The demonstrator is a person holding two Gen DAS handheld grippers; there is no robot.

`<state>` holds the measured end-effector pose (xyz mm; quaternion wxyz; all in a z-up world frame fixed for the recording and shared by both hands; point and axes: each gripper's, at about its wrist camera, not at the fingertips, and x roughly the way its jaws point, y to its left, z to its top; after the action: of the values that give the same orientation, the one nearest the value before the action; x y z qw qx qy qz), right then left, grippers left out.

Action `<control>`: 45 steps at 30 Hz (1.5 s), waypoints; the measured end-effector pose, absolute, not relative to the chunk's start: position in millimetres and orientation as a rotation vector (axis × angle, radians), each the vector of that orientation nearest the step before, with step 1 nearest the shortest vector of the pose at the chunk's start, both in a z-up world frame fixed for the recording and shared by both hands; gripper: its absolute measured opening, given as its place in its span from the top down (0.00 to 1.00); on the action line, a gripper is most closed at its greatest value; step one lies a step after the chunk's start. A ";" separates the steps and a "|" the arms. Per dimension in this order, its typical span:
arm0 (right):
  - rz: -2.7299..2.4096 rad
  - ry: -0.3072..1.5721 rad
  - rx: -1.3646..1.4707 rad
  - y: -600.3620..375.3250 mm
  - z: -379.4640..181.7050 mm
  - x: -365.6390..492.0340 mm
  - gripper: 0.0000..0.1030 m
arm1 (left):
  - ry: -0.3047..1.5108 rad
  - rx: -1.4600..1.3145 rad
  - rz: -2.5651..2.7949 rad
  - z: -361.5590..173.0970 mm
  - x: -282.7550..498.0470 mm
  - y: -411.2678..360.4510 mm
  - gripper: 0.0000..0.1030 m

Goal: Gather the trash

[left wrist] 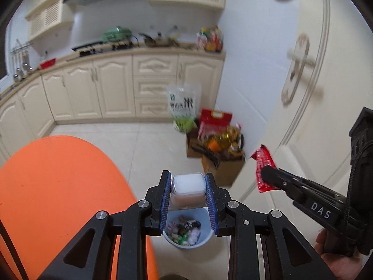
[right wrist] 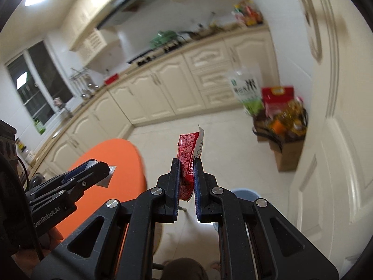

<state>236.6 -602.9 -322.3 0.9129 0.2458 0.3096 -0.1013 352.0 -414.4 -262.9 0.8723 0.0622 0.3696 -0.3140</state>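
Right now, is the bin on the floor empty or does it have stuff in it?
It has stuff in it. The bin shows a pile of crumpled wrappers inside.

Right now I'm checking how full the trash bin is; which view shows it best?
The left wrist view: the trash bin lies below the left gripper, its wrappers visible. The right wrist view shows only a rim sliver behind the right gripper.

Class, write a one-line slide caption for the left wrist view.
Left gripper holds a clear plastic cup above the trash bin; right gripper grips a red wrapper.
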 end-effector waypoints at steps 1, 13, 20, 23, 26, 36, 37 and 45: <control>-0.216 0.661 0.525 -615.0 -335.8 241.6 0.90 | 0.798 0.142 -0.658 -270.4 358.6 -423.2 0.76; -0.231 0.822 0.684 -689.6 -451.2 291.7 0.89 | 1.057 0.312 -0.604 -336.8 449.5 -542.2 0.71; -0.268 0.828 0.786 -721.1 -487.0 290.2 0.45 | 1.081 0.336 -0.575 -328.4 503.2 -593.9 0.08; -0.301 0.792 0.807 -726.1 -484.1 279.7 0.13 | 1.066 0.338 -0.569 -328.1 510.6 -591.6 0.06; -0.338 0.774 0.811 -726.1 -474.5 270.8 0.00 | 1.028 0.324 -0.573 -313.7 495.2 -573.1 0.04; -0.373 0.713 0.670 -675.1 -384.9 245.8 0.00 | 0.800 0.254 -0.569 -239.8 397.0 -464.3 0.03; -0.371 0.698 0.651 -664.3 -371.4 242.3 0.00 | 0.781 0.241 -0.563 -230.1 386.6 -448.2 0.03; -0.294 0.564 0.508 -559.9 -271.3 221.2 0.00 | 0.621 0.128 -0.460 -182.7 292.9 -304.0 0.01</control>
<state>221.2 -559.9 -271.3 0.9184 0.2472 0.2741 -0.1427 292.9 -304.0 -182.7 0.9243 0.0623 0.3024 -0.2242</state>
